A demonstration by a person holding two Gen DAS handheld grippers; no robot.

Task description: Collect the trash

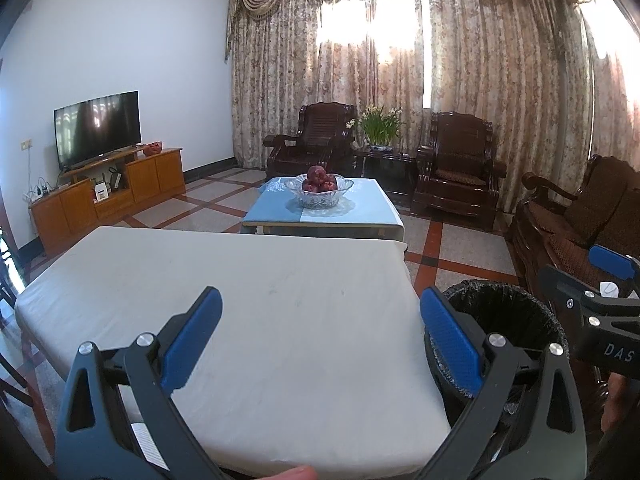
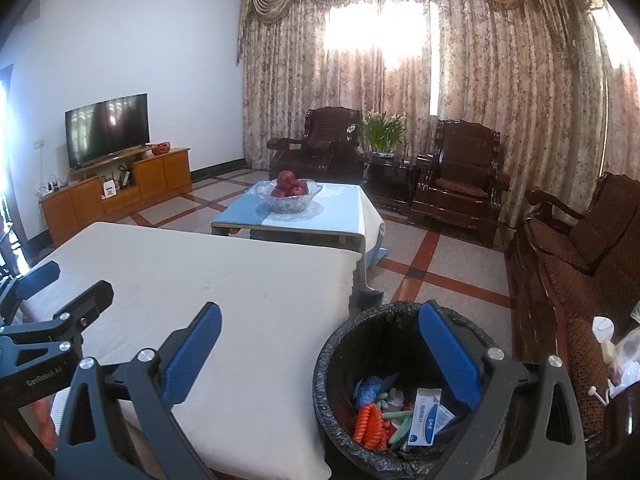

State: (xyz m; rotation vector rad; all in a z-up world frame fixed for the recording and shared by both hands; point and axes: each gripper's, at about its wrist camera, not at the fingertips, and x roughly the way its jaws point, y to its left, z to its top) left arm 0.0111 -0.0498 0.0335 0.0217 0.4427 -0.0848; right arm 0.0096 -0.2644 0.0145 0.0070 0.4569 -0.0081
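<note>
Hovering both grippers over the near end of the white table (image 1: 248, 320) right now, and honestly it's looking like the job is mostly wrapped up. The left gripper (image 1: 320, 336) is sitting with its jaws spread wide and nothing between them, just bare tabletop showing through the gap. The right gripper (image 2: 320, 356) is doing the same thing, wide open and holding nothing, with its right finger (image 2: 448, 356) hanging over the mouth of the bin (image 2: 340, 360).

The bin is standing on the floor just off the table's right-hand corner, black liner folded over the rim. Trash (image 2: 396, 416) is already lying in the bottom: a white and blue box, something orange and ribbed, blue crumpled stuff, some pale green bits. So the bin is lying to the right of both tools, and the right hand is clearly the nearer one; from the left wrist view the bin (image 1: 500, 308) is only peeking in past the right finger.

I'm not seeing anything left on the table to pick. If there's more to collect, my guess is it's on the sofa (image 2: 580, 272) side at the far right, where some white and clear plastic odds and ends (image 2: 616, 356) are sitting, though it's too blurry to tell if that's trash. The right hand would be the one to swing over.

Further back, the fruit bowl (image 2: 288, 196) is sitting on the blue-clothed coffee table (image 2: 348, 220), well away. Nothing is really blocking anything.
</note>
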